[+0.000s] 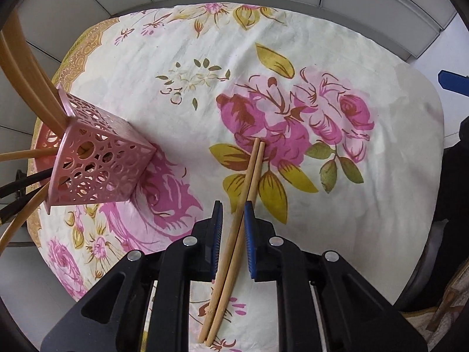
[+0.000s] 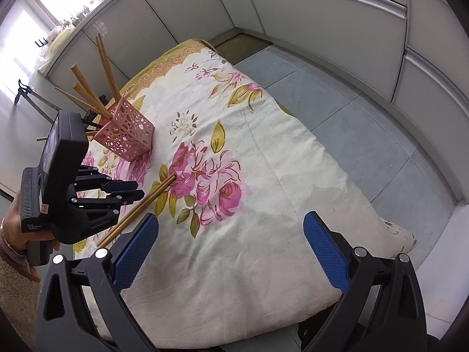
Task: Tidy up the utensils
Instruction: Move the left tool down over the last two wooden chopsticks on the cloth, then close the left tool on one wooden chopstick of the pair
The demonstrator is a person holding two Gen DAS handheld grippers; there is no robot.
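Observation:
A pair of wooden chopsticks (image 1: 240, 214) lies on the flowered cloth, side by side; it also shows in the right wrist view (image 2: 140, 208). My left gripper (image 1: 233, 208) is open, low over the cloth, with its blue pads either side of the pair, not closed on it. It shows from outside in the right wrist view (image 2: 132, 190). A pink perforated holder (image 1: 96, 161) stands at the left with several chopsticks in it, also seen in the right wrist view (image 2: 126, 135). My right gripper (image 2: 231, 228) is wide open and empty, above the cloth's near part.
The table with the flowered cloth (image 2: 263, 152) has its edges near on the right and front. Grey tiled floor (image 2: 351, 111) and white cabinets (image 2: 322, 6) lie beyond. A folded stand (image 2: 32, 99) stands on the floor at the far left.

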